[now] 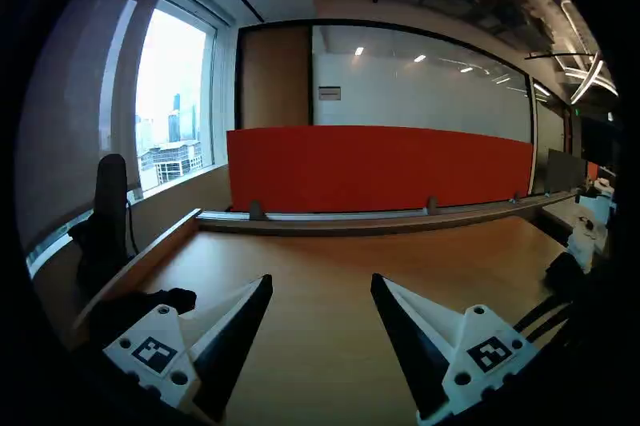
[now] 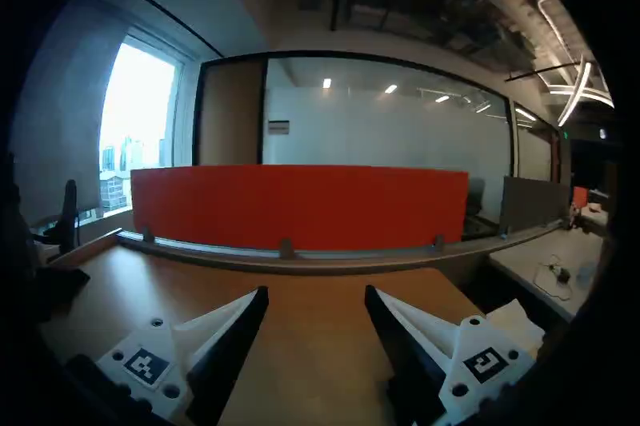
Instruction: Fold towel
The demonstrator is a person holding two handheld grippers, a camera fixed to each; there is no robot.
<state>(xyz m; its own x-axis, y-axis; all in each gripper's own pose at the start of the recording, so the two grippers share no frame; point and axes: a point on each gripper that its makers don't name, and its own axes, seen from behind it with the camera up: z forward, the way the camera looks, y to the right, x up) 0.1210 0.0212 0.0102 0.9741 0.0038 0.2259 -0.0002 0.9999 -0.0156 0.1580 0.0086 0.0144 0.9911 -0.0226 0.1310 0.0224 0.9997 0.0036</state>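
Left gripper (image 1: 321, 278) up close: two black-and-white fingers spread apart, released, nothing between them, bare wooden table (image 1: 320, 362) under the gap. Each finger carries a square black-and-white marker tag (image 1: 154, 352), a coded pattern with no letters. Right gripper (image 2: 316, 290) is the same: fingers parted, released, holding nothing, with a marker tag (image 2: 486, 364) on each finger base. No brand names are legible on either gripper. The only other writing is a small wall sign (image 1: 329, 93) far ahead above the red divider panel (image 1: 376, 166), too small to read; in the right gripper view the same sign (image 2: 278, 127) is also illegible. A white crumpled cloth (image 2: 516, 318) lies just outside the right gripper's right-hand finger, off to its right and near the table's edge, not touching either finger; cannot tell whether it is the towel. Ahead of both grippers the table runs to the red divider panel (image 2: 296, 206). A bright window (image 1: 172, 98) sits far to the left of the left gripper, with a dark upright shape (image 1: 108, 214) beside it, unidentifiable.
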